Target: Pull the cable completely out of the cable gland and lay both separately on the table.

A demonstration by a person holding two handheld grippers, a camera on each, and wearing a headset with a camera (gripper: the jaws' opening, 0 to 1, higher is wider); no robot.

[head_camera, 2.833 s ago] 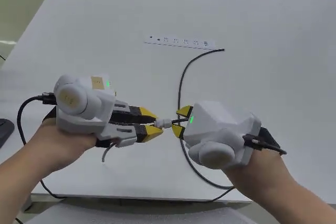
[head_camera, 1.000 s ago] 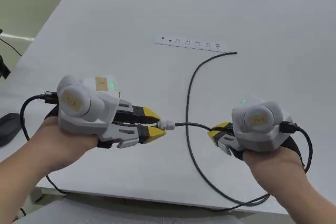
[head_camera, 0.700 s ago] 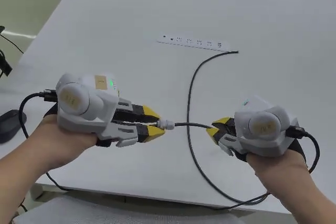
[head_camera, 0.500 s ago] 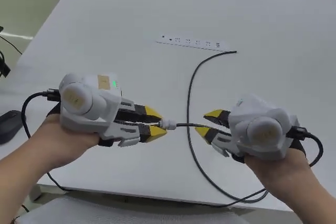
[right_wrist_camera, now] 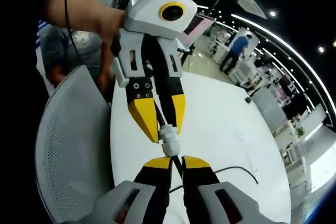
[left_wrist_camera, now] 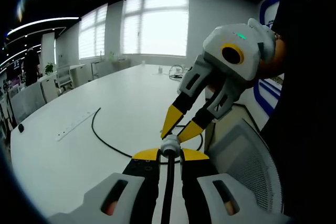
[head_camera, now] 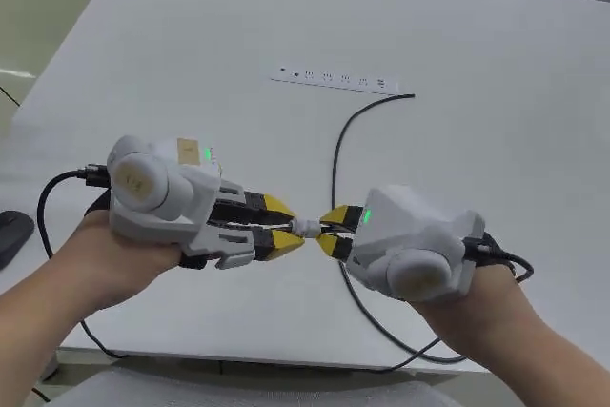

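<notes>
The biggest risk lies in the pull itself. The left gripper [head_camera: 293, 226] has its fingers pressed onto the cable gland [head_camera: 307, 228] and holds it in the air above the counter [head_camera: 477, 45], close to its near edge. The right gripper [head_camera: 327, 230] faces it nose to nose, with its fingers on either side of the cable [right_wrist_camera: 176, 157] right where it leaves the gland. The gap there is narrow, and it cannot be told whether they are already pinching. If the grip is loose, the fingers would likely slide along the smooth black jacket and draw nothing out. If they bite too close to the gland, they could catch its end and twist it out of the left fingers. The gland is small and round, so a drop here could roll it off the near edge.

As for room, the counter is wide and bare to the right and far side, which leaves a long outward pull free. A long black cord [head_camera: 333, 164] curves across the counter under the right hand and could snag a low sweep. The power strip [head_camera: 329, 78] lies well beyond, out of the way.
</notes>
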